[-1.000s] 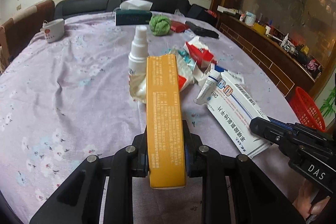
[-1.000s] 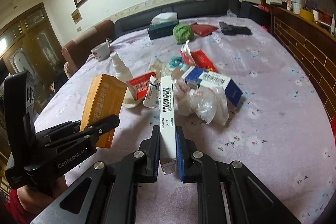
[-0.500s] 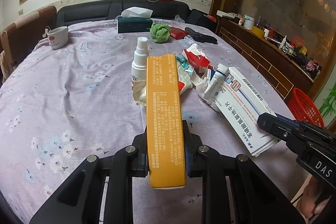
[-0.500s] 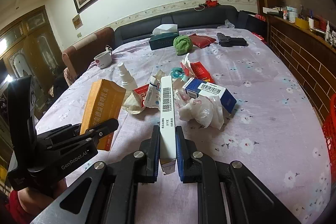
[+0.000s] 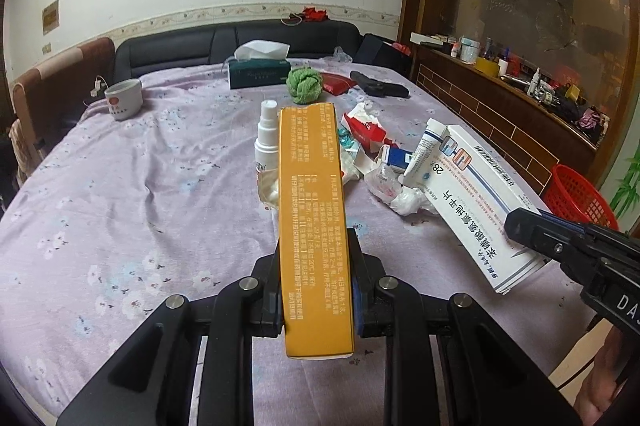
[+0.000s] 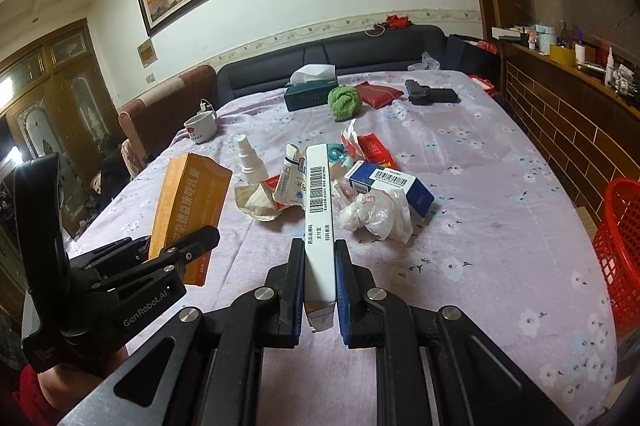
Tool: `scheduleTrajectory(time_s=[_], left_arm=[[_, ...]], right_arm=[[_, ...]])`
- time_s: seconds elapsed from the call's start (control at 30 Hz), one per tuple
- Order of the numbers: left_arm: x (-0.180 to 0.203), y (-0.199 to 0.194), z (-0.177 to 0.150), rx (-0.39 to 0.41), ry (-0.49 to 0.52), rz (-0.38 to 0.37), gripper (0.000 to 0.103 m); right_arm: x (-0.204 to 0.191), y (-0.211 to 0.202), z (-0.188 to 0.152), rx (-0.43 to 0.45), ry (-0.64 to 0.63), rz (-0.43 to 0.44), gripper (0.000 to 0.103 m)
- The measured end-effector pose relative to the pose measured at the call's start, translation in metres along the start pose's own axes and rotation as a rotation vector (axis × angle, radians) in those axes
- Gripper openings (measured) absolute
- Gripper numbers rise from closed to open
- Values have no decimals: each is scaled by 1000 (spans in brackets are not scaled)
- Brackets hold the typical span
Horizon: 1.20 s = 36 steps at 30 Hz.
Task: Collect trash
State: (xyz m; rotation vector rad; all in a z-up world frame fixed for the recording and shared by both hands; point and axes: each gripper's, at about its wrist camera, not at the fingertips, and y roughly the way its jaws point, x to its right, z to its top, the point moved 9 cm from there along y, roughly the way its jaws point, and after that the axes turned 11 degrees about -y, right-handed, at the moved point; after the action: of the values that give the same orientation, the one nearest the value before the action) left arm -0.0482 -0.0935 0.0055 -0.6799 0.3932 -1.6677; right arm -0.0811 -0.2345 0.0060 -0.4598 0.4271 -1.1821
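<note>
My left gripper (image 5: 315, 246) is shut on a long orange carton (image 5: 314, 218), held above the purple tablecloth (image 5: 132, 178). From the right wrist view the same orange carton (image 6: 188, 210) sits at the left in the left gripper (image 6: 192, 246). My right gripper (image 6: 318, 250) is shut on a white medicine box (image 6: 319, 210) with a barcode; that white box (image 5: 476, 198) shows at the right of the left wrist view. Trash lies mid-table: a crumpled plastic bag (image 6: 376, 216), a blue box (image 6: 390, 184), a red packet (image 6: 370, 148), a tube (image 5: 420, 158), a spray bottle (image 6: 249, 162).
A red mesh basket (image 6: 618, 250) stands past the table's right edge. Farther back rest a tissue box (image 6: 310, 92), green cloth ball (image 6: 345, 101), red pouch (image 6: 378, 93), black toy gun (image 6: 430, 94) and a mug (image 6: 200, 128). A dark sofa and a brick-fronted shelf border the table.
Both grippers have risen and drawn back from the trash pile, each keeping its box. The red basket now shows more at the right.
</note>
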Motion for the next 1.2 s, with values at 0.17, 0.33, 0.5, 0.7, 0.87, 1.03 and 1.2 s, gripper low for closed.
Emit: scheduleTrajectory(time_s=[0.17, 0.33, 0.5, 0.7, 0.87, 1.03, 1.2], left_arm=[[0, -13, 0, 23, 12, 9, 22], [-5, -9, 1, 23, 15, 27, 22], [-5, -3, 0, 14, 11, 31, 22], [-1, -2, -3, 9, 24, 30, 22], [-2, -2, -3, 11, 26, 33, 22], [-3, -2, -3, 8, 24, 36, 22], [-5, -1, -3, 6, 24, 38, 22]], right_arm=[[-5, -8, 3, 14, -3, 2, 15], [-8, 1, 1, -1, 0, 12, 15], [-5, 6, -1, -16, 0, 13, 15], [-2, 3, -1, -11, 8, 11, 15], [-5, 3, -1, -9, 3, 14, 15], [-4, 4, -2, -12, 7, 14, 15], [-4, 4, -3, -15, 6, 15, 15]])
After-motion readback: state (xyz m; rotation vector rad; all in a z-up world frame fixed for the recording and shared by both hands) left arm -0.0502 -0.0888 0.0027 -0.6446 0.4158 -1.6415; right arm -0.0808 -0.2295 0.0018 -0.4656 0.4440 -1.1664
